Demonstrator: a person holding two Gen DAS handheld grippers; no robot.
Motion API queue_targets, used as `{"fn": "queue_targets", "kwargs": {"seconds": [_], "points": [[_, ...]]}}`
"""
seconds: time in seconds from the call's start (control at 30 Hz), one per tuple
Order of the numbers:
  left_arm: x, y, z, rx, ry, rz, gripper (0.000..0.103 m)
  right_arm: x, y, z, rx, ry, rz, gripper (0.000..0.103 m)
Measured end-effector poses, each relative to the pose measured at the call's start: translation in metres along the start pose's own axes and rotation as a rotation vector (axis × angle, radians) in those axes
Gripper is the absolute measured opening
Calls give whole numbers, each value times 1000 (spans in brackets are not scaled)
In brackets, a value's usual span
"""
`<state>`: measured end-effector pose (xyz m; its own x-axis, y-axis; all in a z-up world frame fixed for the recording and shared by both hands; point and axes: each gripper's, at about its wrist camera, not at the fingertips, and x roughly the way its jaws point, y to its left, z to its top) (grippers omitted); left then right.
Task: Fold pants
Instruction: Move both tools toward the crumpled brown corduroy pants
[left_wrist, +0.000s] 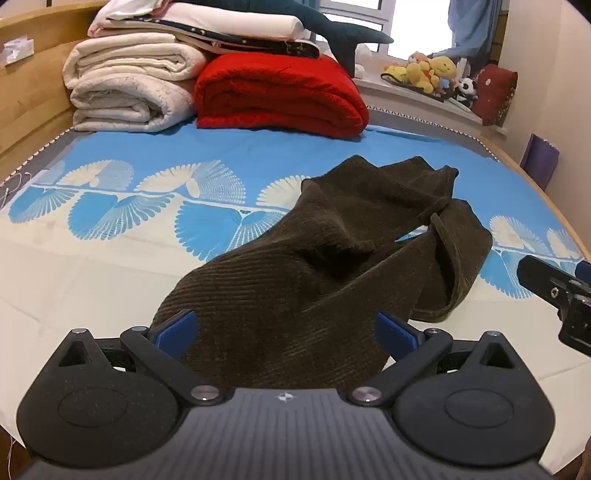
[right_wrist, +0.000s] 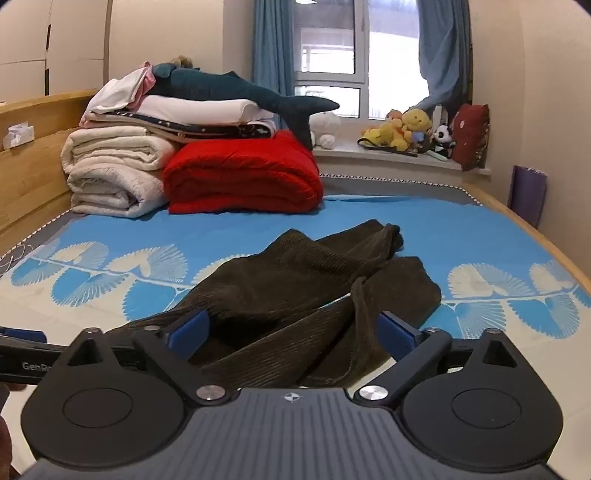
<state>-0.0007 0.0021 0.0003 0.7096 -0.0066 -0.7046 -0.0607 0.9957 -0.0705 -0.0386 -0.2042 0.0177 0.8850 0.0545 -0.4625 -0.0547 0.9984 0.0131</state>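
Jaws wide on both. Left gripper (left_wrist: 286, 328) straddling near end of dark brown corduroy pants (left_wrist: 332, 251), blue pads (left_wrist: 177, 326) flanking the cloth, nothing pinched; contact with cloth unclear. Right gripper (right_wrist: 293, 328) same, wide over adjacent edge of pants (right_wrist: 295, 295), just beside the left. Long axis running away from jaws toward far right, legs trailing off. Both about equally near. Pants rumpled, one leg twisted over itself, hems splayed, not flat, lying mid-bed on blue-and-cream fan-print bedsheet (left_wrist: 110, 229). Likely needs grab and spread first.
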Motion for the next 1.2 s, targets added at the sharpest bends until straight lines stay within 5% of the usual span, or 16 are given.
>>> {"fn": "queue_targets", "kwargs": {"seconds": [0.13, 0.2, 0.63, 0.97, 1.07, 1.13, 1.2], "points": [[-2, -14, -5, 40, -10, 54, 102, -6, 14, -4, -56, -12, -33, 94], [-3, -11, -3, 32, -9, 39, 102, 8, 10, 1, -31, 41, 2, 93], [-12, -3, -3, 74, -86, 39, 102, 9, 17, -2, -34, 17, 7, 79], [-14, 8, -2, 71, -71, -9, 100, 12, 27, -1, -45, -16, 29, 75], [-17, 17, 4, 90, -65, -71, 81, 11, 27, 1, -45, -39, 17, 74], [-13, 27, 18, 123, -50, -115, 43, 12, 20, 4, -37, -63, -25, 74], [-6, 44, 38, 119, -42, -107, 28, 15, 5, 8, -22, -75, -71, 74]]}}
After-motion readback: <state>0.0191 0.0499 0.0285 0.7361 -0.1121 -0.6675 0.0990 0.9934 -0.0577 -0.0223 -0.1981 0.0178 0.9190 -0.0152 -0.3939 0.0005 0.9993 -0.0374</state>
